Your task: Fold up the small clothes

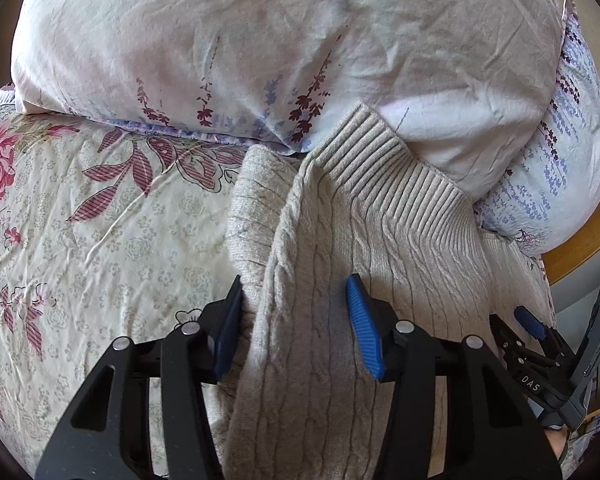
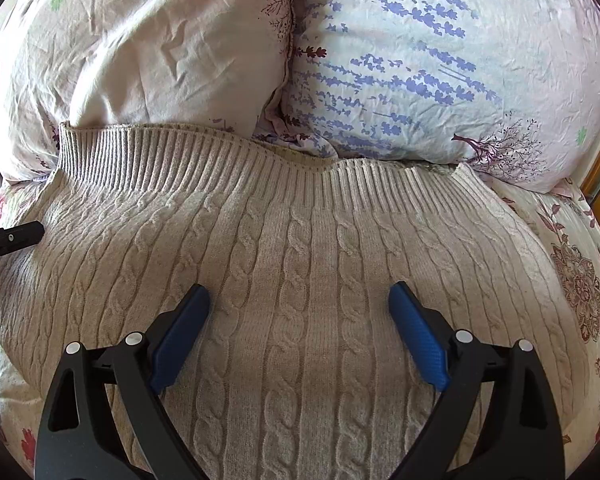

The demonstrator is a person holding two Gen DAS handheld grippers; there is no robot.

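At frame centre, beige cable-knit sweater (image 2: 300, 280) beneath right gripper (image 2: 300, 300), left gripper (image 1: 296, 304), jaws apart; risk: bunched fold from thick knit slipping.

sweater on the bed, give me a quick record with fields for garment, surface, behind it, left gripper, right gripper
garment: beige cable-knit sweater, ribbed hem toward the pillows
surface: floral bedsheet
behind it: two floral pillows
left gripper: open, straddling a raised sweater fold
right gripper: open, over the flat knit
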